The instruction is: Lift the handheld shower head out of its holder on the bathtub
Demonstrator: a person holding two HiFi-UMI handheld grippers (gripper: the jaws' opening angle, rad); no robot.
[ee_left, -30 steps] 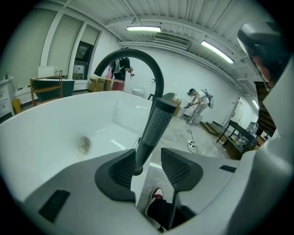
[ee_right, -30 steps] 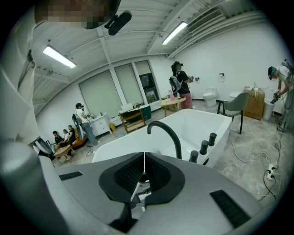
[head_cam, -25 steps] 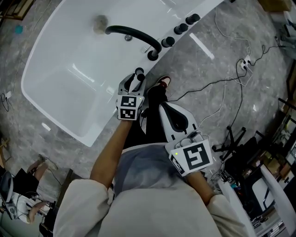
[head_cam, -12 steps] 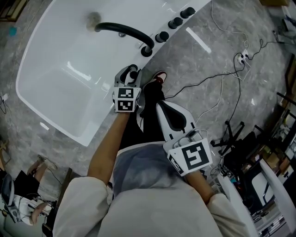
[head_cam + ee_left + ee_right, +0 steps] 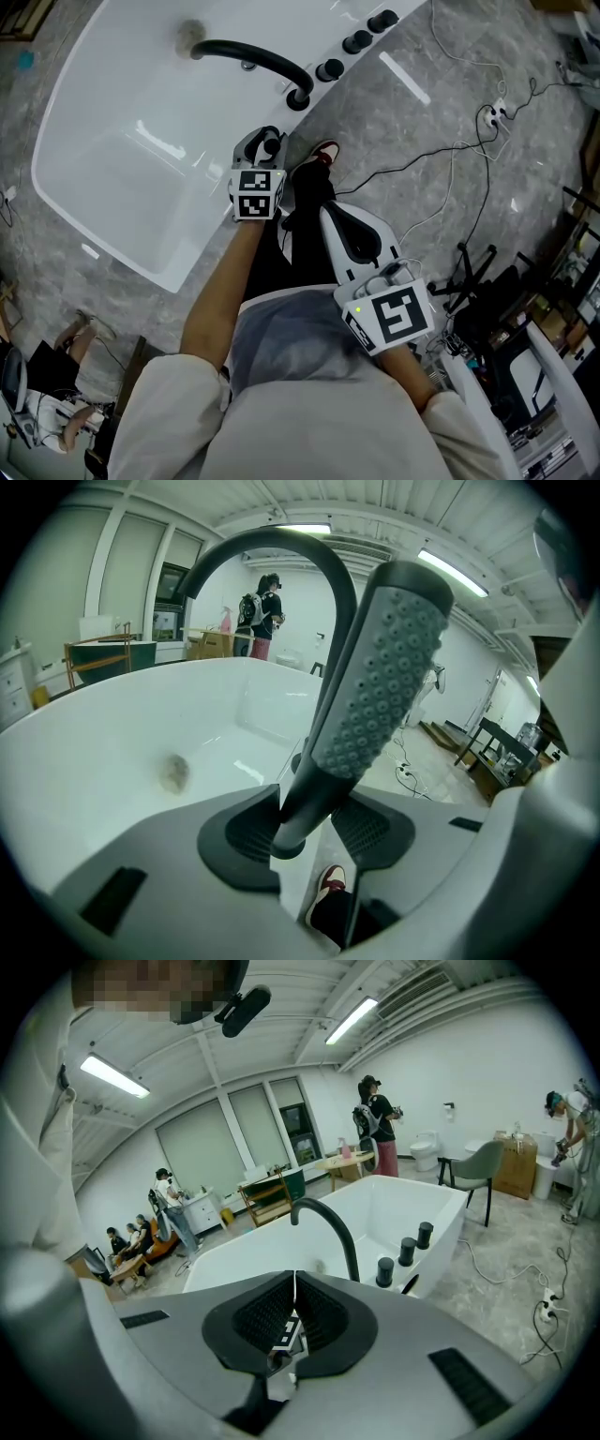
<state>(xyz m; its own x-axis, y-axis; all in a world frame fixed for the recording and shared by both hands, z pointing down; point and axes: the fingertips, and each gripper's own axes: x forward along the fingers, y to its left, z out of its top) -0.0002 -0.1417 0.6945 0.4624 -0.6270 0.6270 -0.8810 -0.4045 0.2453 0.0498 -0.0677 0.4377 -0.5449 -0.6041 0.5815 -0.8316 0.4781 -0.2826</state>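
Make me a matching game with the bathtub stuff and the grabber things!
Things:
1. handheld shower head
2. black faucet spout
3. black knobs
4. right gripper

Places and states:
A. in a row on the rim of the bathtub
B. jaws together, nothing between them
C. between the jaws of the left gripper
D. arching over the white tub

Right pairs: 1-C, 2-D, 3-A, 4-B.
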